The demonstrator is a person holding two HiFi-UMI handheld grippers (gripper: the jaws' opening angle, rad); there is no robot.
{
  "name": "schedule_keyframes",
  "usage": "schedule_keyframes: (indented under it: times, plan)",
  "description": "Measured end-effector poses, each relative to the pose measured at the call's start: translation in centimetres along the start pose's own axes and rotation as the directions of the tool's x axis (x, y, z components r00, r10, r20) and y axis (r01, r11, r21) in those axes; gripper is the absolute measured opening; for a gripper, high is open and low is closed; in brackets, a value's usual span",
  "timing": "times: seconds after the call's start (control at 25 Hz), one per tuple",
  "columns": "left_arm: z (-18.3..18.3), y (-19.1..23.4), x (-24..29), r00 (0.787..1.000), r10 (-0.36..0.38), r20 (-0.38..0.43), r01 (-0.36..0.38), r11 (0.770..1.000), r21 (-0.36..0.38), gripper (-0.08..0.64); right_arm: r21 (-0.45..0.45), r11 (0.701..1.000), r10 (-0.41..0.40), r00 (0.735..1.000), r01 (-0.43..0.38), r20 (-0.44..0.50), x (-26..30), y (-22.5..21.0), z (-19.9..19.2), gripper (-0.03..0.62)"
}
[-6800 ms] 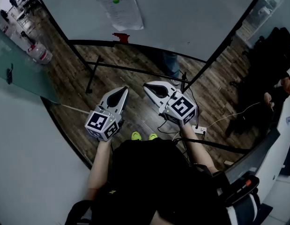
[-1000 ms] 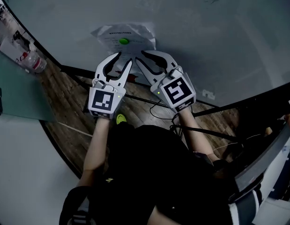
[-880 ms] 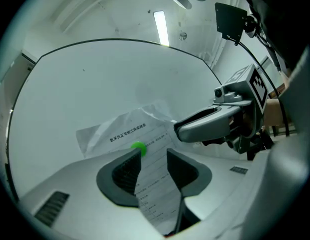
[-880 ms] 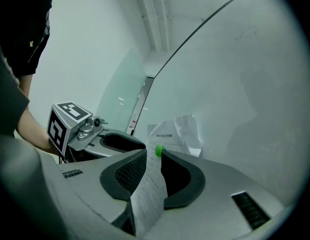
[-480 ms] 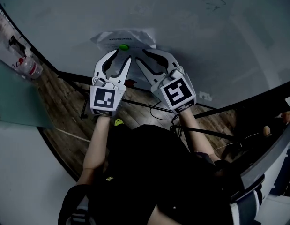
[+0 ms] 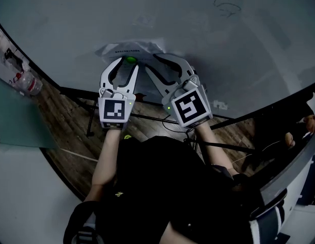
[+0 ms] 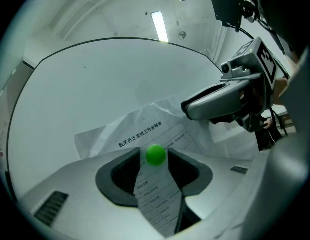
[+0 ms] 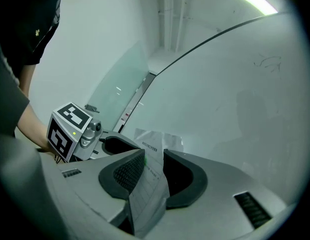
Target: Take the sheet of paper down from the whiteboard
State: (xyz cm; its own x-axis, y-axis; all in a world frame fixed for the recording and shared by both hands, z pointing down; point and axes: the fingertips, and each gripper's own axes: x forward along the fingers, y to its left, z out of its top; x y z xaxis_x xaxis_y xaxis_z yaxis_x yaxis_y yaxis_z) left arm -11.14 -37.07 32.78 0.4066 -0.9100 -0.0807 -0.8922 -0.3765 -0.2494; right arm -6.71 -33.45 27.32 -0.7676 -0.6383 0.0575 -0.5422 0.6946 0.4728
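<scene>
**Stock on view: whiteboard, one sheet, two hand-held grippers**

- Whiteboard [image 6: 223, 50]: one. Large, pale and upright on a dark frame. One small scribble [image 6: 226, 6] near its upper right.
- Sheet of paper [image 6: 121, 49]: one. Creased, printed, and up on the whiteboard. Its lower part hangs down between the jaws of both grippers.
- Green magnet [image 7: 155, 154]: one. Round, set on the sheet just under its printed heading line.
- Left gripper [image 6: 129, 62]: one. Its jaws have just been opening and now stand wide apart. The two tips flank the green magnet, one on each side, and the pads press on neither the magnet nor the paper.
- Right gripper [image 6: 152, 61]: one, just beside the left gripper. Its jaws have also just been opening and are spread wide. A fold of the sheet runs between them, close to one pad. It is not clamped.
- Marker cubes: two, one on each gripper. The left gripper's cube [image 8: 69, 129] shows in the right gripper view.
- Plastic bottle [image 6: 29, 83]: one, on the wooden floor [image 6: 70, 121] at the left, well apart from the sheet.
- Ceiling light [image 7: 160, 26]: one strip, above the board.
</scene>
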Motion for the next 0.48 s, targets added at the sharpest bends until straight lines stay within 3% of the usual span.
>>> schedule_keyframes:
  times: [0.48]
  plan:
    - [-0.2, -0.2, 0.3, 0.999, 0.045, -0.017, -0.042, 0.993, 0.114, 0.172, -0.088, 0.993, -0.076, 0.997, 0.075, -0.005, -0.4, -1.4, 1.1, 0.143]
